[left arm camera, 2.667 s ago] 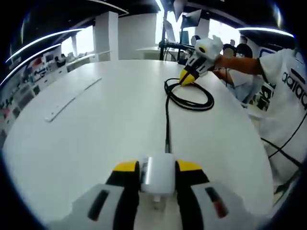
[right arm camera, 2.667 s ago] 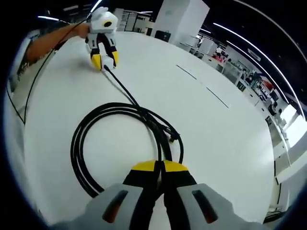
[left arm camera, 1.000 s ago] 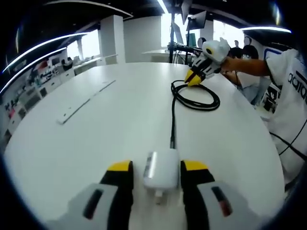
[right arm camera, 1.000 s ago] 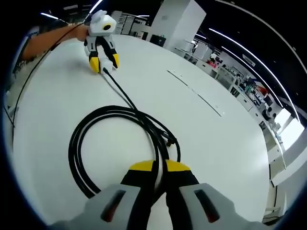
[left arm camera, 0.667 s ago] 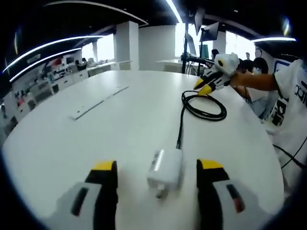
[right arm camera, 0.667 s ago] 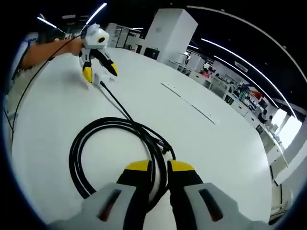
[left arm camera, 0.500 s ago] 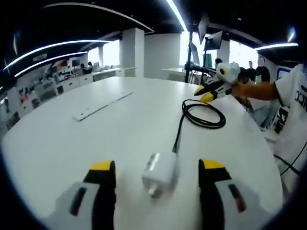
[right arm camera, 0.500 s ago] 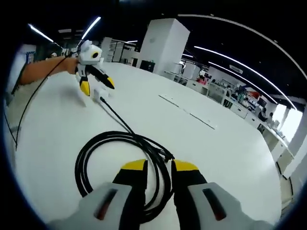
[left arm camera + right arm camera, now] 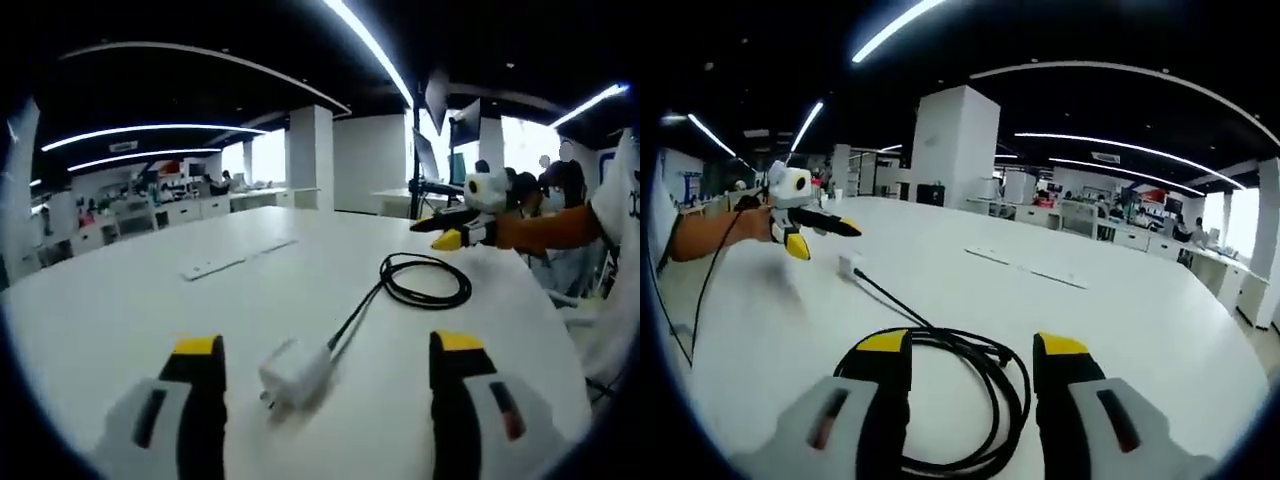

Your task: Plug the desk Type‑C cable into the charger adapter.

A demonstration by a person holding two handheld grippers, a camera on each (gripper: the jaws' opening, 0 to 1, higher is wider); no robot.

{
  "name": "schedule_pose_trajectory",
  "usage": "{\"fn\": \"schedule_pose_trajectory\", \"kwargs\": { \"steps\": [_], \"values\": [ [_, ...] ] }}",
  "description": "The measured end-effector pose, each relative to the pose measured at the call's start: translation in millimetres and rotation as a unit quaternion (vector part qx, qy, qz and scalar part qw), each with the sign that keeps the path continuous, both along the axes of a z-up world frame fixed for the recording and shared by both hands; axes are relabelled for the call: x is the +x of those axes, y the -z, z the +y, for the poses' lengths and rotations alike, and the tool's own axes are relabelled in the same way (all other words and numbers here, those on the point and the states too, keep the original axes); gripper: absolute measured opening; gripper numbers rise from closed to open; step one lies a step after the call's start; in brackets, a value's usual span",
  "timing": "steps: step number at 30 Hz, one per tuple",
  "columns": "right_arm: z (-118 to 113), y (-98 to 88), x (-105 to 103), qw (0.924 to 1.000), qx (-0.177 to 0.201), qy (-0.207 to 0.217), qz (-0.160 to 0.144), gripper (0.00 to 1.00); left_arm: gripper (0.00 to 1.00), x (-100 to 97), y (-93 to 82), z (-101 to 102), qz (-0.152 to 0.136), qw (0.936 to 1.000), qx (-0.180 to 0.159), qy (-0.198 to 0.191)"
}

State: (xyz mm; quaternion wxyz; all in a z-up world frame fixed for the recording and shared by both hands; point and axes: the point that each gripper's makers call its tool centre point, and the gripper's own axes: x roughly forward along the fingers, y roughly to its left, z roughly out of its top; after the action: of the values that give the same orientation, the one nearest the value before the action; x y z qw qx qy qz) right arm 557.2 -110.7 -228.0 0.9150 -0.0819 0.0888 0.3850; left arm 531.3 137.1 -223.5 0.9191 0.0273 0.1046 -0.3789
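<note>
The white charger adapter point(image 9: 296, 370) lies on the white desk point(image 9: 120, 320) between the left claw's point(image 9: 328, 350) wide-apart jaws, touching neither, tipped a little with its prongs toward the camera; the prongs are small and blurred. The black Type-C cable point(image 9: 352, 314) runs from the adapter's far end, though the joint itself is too small to judge whether the plug sits fully in. Further off the cable gathers into a loose coil point(image 9: 424, 282).

In the right gripper view that coil point(image 9: 980, 385) lies under the right claw point(image 9: 972, 352), whose jaws stand apart with nothing held; the coil's near loops are cut off behind the jaws. The cable's straight run point(image 9: 890, 297) leads away to the adapter point(image 9: 849, 265), a small white blur there. A flat white strip point(image 9: 236, 256) lies apart on the desk.
</note>
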Motion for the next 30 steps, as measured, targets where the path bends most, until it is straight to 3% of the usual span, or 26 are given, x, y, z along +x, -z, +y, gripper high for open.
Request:
{"fn": "schedule_pose_trajectory", "kwargs": {
  "steps": [6,14,18,20,22,30],
  "values": [
    [-4,-12.6,-12,0.9984,0.050,0.018,-0.019,0.61,0.95,-13.0,-11.1,6,-0.033,0.9986,-0.008,-0.040],
    [-8,-27.6,-27,0.9947,0.089,0.032,-0.040,0.72,1.00,-35.0,-23.5,9,-0.055,0.9952,-0.040,-0.070],
    [-9,-37.1,-43,0.9921,0.102,0.041,-0.061,0.77,1.00,-55.6,-38.7,16,-0.090,0.9878,-0.060,-0.112],
    [-10,-38.5,-48,0.9914,0.106,0.044,-0.063,0.78,1.00,-64.0,-42.7,16,-0.091,0.9860,-0.072,-0.120],
    [-12,-40.4,-55,0.9900,0.114,0.051,-0.066,0.81,1.00,-74.0,-56.9,20,-0.127,0.9801,-0.094,-0.121],
    [-19,-40.9,-70,0.9868,0.128,0.067,-0.073,0.90,1.00,-93.6,-47.5,27,-0.107,0.9798,-0.094,-0.141]
  ]
}}
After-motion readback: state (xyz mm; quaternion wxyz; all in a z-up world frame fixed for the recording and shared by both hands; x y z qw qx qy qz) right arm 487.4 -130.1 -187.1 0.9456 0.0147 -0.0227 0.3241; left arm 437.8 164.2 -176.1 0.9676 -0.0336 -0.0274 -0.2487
